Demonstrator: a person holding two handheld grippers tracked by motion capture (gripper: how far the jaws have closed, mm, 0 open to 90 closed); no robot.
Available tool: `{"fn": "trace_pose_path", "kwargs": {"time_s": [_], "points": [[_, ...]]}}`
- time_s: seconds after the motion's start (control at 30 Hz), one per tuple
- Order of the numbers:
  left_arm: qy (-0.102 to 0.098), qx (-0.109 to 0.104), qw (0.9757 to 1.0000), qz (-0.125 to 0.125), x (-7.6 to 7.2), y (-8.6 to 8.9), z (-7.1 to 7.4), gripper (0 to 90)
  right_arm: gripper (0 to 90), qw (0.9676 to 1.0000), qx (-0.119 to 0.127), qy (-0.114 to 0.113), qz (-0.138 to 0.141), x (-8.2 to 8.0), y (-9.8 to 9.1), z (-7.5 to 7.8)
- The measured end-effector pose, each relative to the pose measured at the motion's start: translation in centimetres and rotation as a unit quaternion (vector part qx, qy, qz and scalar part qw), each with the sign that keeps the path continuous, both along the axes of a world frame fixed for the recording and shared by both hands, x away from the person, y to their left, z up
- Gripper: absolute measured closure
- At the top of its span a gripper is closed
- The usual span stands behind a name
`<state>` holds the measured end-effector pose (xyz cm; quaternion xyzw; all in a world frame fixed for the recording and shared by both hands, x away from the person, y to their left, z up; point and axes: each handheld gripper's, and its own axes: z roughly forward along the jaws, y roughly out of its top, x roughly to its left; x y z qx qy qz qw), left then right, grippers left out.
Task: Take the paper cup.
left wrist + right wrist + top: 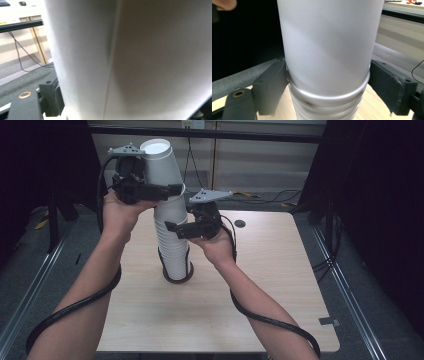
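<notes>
Forearms low in the high view. Left hand-held gripper (167, 191) clamped on the top cup (161, 165), tilted, lifting off. Right hand-held gripper (172, 227) bracing the cup stack (172, 247) upright on the worktop (260, 285). Next, probably: clean upward pull, stack held steady.

In the left gripper view the top cup (130, 60) is sitting so close that it's blurring out and running off the top and bottom edges, hiding the far jaw completely. The stack of cups (327, 107) is smearing into grey bands in the right gripper view, so the rims are impossible to count. From above, the stack is covering part of the black ring (177, 279) at its base.
</notes>
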<state>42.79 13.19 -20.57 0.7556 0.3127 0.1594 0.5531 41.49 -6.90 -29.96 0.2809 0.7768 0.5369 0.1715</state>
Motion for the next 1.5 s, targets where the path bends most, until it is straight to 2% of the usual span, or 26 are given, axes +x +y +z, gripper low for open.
{"fn": "trace_pose_path", "kwargs": {"time_s": [0.03,0.3,0.47,0.53,0.77,0.87,0.97,1.1,1.33,1.4,1.5], "points": [[-0.001,0.006,1.0000,0.001,-0.2,0.0,0.4,15.7,16.2,1.0000,-0.002,0.000,0.001,0.0,0.0,0.0],[-0.009,0.001,1.0000,-0.003,-0.4,0.4,1.6,15.7,16.1,1.0000,-0.002,-0.001,0.001,0.0,0.0,0.0],[-0.008,0.004,1.0000,-0.004,-0.4,0.5,2.1,15.7,16.1,1.0000,-0.003,-0.004,0.002,0.0,0.0,0.0],[-0.014,0.008,0.9999,0.001,-0.4,0.6,2.3,15.8,16.1,1.0000,-0.004,-0.006,0.003,0.0,0.0,-0.1],[-0.008,0.005,1.0000,0.002,-0.4,1.1,2.3,15.8,16.1,0.9999,-0.010,-0.009,0.004,0.0,0.0,-0.1],[-0.010,0.002,0.9999,0.005,-0.5,1.7,2.5,15.8,16.1,0.9998,-0.014,-0.010,0.005,0.1,0.1,-0.1],[-0.014,-0.011,0.9998,0.005,-0.7,2.4,2.7,15.7,16.1,0.9998,-0.015,-0.010,0.004,0.1,0.1,-0.1],[-0.013,-0.004,0.9999,0.009,-1.0,2.8,2.7,15.7,16.1,0.9998,-0.018,-0.009,0.005,0.1,0.1,-0.1],[-0.010,-0.013,0.9999,0.004,-1.9,4.9,2.4,15.8,15.8,0.9997,-0.023,-0.008,0.007,0.1,0.1,0.0],[-0.016,-0.005,0.9998,0.006,-2.3,5.4,2.3,15.9,15.7,0.9997,-0.022,-0.007,0.008,0.0,0.0,0.0],[-0.015,-0.005,0.9998,0.006,-2.8,6.2,1.8,16.0,15.5,0.9997,-0.023,-0.006,0.008,0.0,-0.1,0.0]]}}
